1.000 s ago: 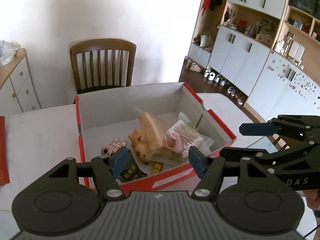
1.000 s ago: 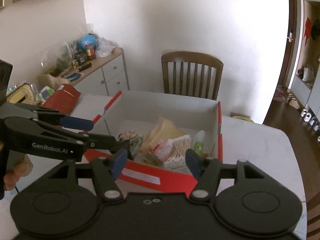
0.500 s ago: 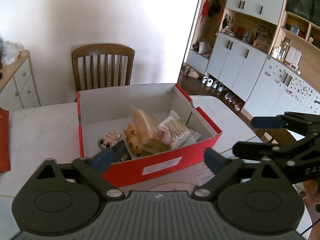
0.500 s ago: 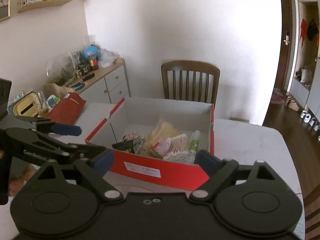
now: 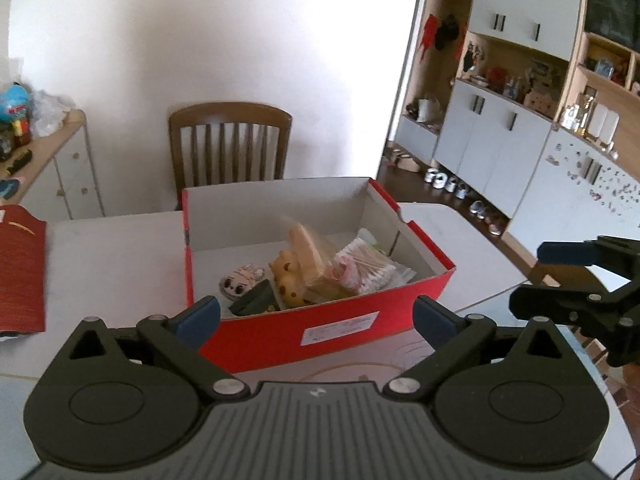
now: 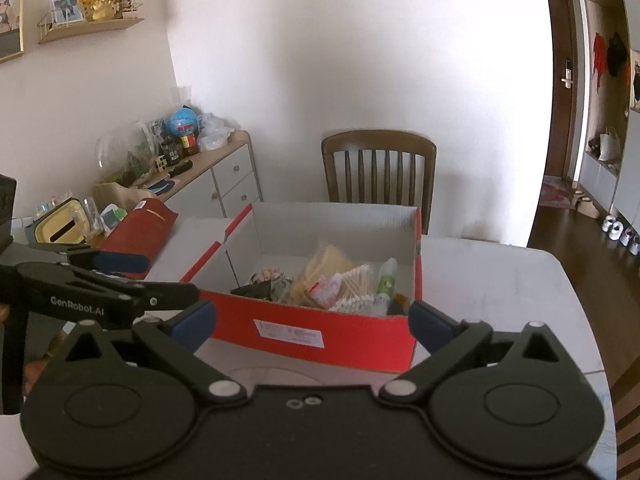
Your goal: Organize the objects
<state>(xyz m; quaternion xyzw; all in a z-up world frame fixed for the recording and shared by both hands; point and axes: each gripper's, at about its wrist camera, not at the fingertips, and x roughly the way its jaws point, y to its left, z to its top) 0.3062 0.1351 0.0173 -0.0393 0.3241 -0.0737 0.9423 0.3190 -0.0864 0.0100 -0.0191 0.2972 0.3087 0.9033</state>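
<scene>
An open red shoebox (image 5: 280, 334) stands on the white table (image 5: 112, 256). Inside lie a cotton swab pack (image 5: 368, 270), a yellow toy (image 5: 286, 282), a clear-wrapped tan packet (image 5: 310, 252), a small cartoon-face plush (image 5: 240, 280), a dark packet (image 5: 252, 300) and a small green-and-white bottle (image 6: 386, 278). My left gripper (image 5: 316, 314) hovers open in front of the box's near wall, holding nothing. My right gripper (image 6: 313, 320) is beside it, its jaws opening with nothing between them. Each gripper shows in the other's view: right gripper (image 5: 532, 276), left gripper (image 6: 168, 278).
A wooden chair (image 5: 230, 144) stands behind the table. A red lid-like sheet (image 5: 20, 272) lies at the table's left. A cluttered sideboard (image 6: 224, 176) is further left, and white cabinets (image 5: 500, 140) line the right. The table's edge lies to the right of the box.
Both grippers have drawn back from the box, which now looks smaller and farther away. Both pairs of jaws have spread from about half open to wide.
</scene>
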